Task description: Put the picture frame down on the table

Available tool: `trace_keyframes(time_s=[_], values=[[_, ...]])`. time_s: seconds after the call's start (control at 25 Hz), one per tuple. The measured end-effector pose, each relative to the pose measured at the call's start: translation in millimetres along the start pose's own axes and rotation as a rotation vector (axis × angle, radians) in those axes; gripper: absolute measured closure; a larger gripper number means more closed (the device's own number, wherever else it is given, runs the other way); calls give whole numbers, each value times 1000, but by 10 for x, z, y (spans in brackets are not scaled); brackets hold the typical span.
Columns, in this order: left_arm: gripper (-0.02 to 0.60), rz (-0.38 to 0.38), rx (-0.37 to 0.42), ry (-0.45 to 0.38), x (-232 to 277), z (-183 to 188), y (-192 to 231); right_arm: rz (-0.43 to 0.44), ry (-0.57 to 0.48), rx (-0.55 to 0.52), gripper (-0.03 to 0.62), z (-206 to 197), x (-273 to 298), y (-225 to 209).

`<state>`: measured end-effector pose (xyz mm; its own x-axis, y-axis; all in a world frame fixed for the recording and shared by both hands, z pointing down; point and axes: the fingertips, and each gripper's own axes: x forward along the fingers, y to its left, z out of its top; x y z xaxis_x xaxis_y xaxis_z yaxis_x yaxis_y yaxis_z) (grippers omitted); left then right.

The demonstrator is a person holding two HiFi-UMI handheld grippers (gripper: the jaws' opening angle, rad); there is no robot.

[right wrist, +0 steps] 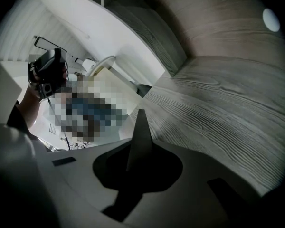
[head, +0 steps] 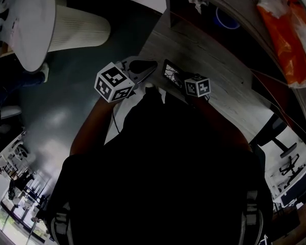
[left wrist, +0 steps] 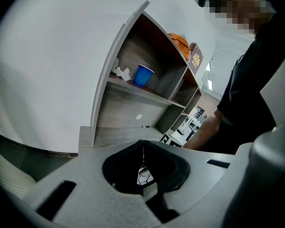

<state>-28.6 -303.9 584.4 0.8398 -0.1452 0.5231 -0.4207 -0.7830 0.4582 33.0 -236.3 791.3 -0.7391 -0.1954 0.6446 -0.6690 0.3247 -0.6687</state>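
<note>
The right gripper (right wrist: pixel 133 161) was clamped shut on the thin dark edge of the picture frame (right wrist: pixel 140 129), which it held edge-on over the wood-grain table (right wrist: pixel 218 103); whether the frame touched the top could not be told. The left gripper (left wrist: pixel 143 150) had its jaws together just beside the frame. Beyond, a shelf (left wrist: pixel 133 90) held a blue cup (left wrist: pixel 142 75), and the gilt print on a maroon book (left wrist: pixel 195 60) was too small to read.

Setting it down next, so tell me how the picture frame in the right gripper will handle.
The picture frame looks a thin, rigid slab, gripped edge-on by the right gripper, so it probably won't flex. Stood on that narrow edge it would likely tip; laid flat on the table it should stay put.
</note>
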Motion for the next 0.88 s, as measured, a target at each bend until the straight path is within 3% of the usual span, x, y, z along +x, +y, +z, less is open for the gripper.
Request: trace_keyframes(time_s=[0.28, 0.44, 0.68, 0.88], values=[[563, -21, -20, -7, 39, -19, -36, -46, 6, -63, 542, 10, 7, -99], [563, -26, -25, -4, 63, -40, -47, -45, 15, -51, 453, 13, 16, -104], [563, -27, -30, -2, 63, -52, -18, -57, 4, -40, 410, 83, 28, -113], [563, -29, -33, 0, 62, -71, -27, -117, 23, -53, 358, 46, 20, -260]])
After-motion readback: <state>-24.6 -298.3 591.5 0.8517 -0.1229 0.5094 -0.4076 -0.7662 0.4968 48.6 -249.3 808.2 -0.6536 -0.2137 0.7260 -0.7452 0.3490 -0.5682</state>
